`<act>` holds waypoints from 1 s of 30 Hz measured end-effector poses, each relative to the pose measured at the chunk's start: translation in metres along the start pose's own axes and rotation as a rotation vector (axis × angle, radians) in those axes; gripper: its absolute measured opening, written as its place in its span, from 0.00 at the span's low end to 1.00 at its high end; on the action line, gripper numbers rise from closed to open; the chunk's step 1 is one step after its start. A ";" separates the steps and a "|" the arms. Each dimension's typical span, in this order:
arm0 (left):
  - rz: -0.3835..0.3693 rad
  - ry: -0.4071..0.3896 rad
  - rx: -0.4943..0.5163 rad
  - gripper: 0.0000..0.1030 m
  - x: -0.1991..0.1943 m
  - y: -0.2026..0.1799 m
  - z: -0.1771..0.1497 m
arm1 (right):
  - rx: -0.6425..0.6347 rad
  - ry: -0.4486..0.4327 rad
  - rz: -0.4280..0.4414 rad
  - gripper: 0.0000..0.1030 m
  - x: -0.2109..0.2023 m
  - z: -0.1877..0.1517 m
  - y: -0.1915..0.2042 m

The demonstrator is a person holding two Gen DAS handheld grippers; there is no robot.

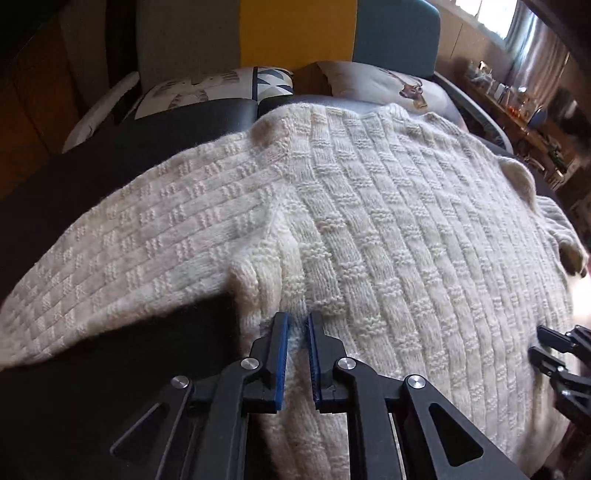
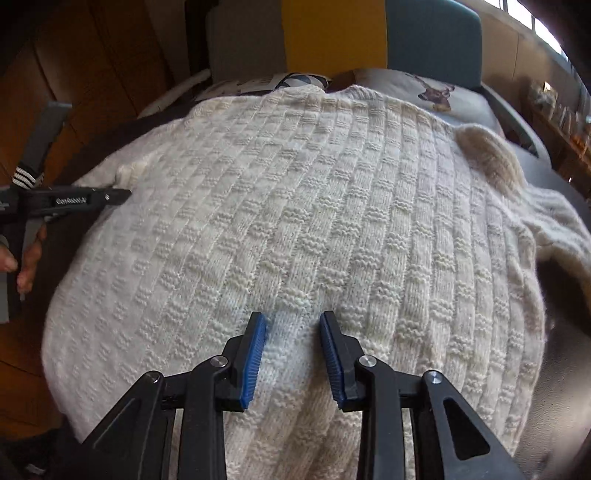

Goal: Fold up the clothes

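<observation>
A cream knitted sweater [image 1: 388,206] lies spread on a dark cushioned surface [image 1: 74,177], its left sleeve [image 1: 110,251] stretched out to the left. My left gripper [image 1: 295,321] is shut on a pinch of knit at the sweater's side, just below the armpit. In the right wrist view the same gripper [image 2: 125,194] meets the sweater's left edge. My right gripper [image 2: 293,317] stands open just over the sweater [image 2: 295,206] near its lower middle, with nothing held. The right sleeve [image 2: 546,221] lies bunched at the right edge.
Two printed pillows [image 1: 207,88] [image 1: 399,85] lean against a grey, yellow and teal backrest [image 1: 295,29] behind the sweater. A cluttered shelf [image 1: 517,107] runs along the right under a window. A person's hand [image 2: 29,258] holds the left gripper. Wooden panels [image 2: 92,74] are at left.
</observation>
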State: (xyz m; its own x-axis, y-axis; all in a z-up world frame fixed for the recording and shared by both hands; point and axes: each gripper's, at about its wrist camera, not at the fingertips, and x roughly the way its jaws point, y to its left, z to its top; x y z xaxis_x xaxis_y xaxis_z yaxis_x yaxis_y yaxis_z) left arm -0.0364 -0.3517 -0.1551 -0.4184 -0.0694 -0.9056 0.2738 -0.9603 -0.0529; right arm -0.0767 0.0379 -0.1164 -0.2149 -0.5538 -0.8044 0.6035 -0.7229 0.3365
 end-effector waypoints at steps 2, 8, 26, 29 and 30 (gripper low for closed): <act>0.012 0.018 -0.034 0.11 -0.004 0.003 0.004 | 0.057 -0.036 0.050 0.31 -0.012 -0.003 -0.016; -0.086 -0.047 -0.066 0.13 -0.039 -0.032 0.010 | 0.282 -0.186 0.135 0.31 -0.072 -0.013 -0.096; -0.223 0.079 0.232 0.24 0.008 -0.229 0.012 | 1.135 -0.500 0.169 0.32 -0.152 -0.024 -0.445; -0.237 0.091 0.220 0.25 0.010 -0.226 0.015 | 1.163 -0.500 0.161 0.32 -0.144 -0.021 -0.457; -0.247 0.094 0.207 0.25 0.010 -0.224 0.017 | 1.171 -0.513 0.172 0.32 -0.143 -0.020 -0.459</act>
State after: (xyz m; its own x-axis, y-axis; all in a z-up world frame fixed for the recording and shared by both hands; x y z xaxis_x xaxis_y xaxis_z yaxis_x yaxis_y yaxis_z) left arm -0.1161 -0.1419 -0.1451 -0.3663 0.1885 -0.9112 -0.0118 -0.9801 -0.1980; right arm -0.3078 0.4573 -0.1654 -0.6284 -0.5812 -0.5169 -0.3205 -0.4121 0.8529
